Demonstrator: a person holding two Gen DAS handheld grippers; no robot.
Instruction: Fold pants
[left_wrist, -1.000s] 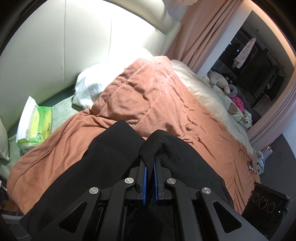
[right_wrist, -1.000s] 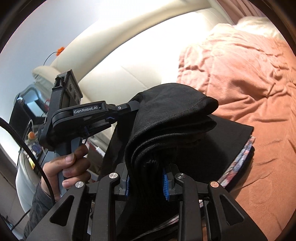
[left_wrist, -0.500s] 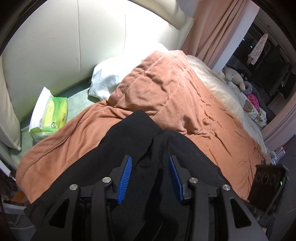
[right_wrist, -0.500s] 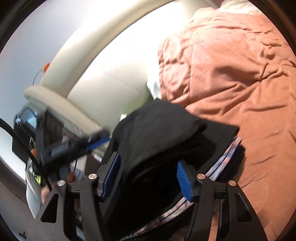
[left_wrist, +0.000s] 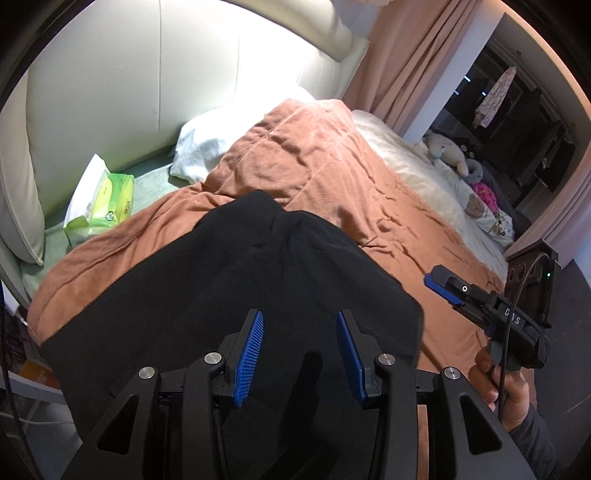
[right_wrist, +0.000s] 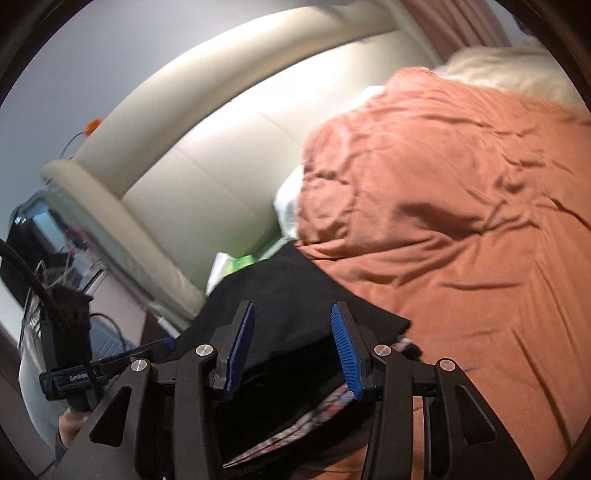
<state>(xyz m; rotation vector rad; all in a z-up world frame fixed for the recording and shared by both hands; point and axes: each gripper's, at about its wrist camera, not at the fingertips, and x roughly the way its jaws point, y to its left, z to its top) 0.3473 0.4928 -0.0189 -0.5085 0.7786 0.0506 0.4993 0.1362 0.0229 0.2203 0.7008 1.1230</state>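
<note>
On the bed, over the orange blanket (left_wrist: 332, 192), the black pants (left_wrist: 236, 295) lie folded into a thick flat pile near the blanket's near edge, two rounded folds side by side at the far end. Under the pile a patterned cloth (right_wrist: 317, 413) shows its edge. The left gripper (left_wrist: 300, 350) hangs above the pants with its blue pads (left_wrist: 250, 354) spread apart and nothing pinched between them; it has let go. The right gripper (right_wrist: 291, 347) is also free of the pants, its pads (right_wrist: 345, 354) apart above the cloth and its jaws closing, with nothing pressed between them. In the left wrist view it sits to the right of the pants, in a hand (left_wrist: 506, 387). Left of the blanket, by the cream headboard (left_wrist: 184, 92), a green tissue pack (left_wrist: 110, 203) sits with white tissue sticking out of its top. Beyond it a white pillow (left_wrist: 207, 144) lies against the blanket. Soft toys (left_wrist: 454, 155) sit on the far side of the bed
</note>
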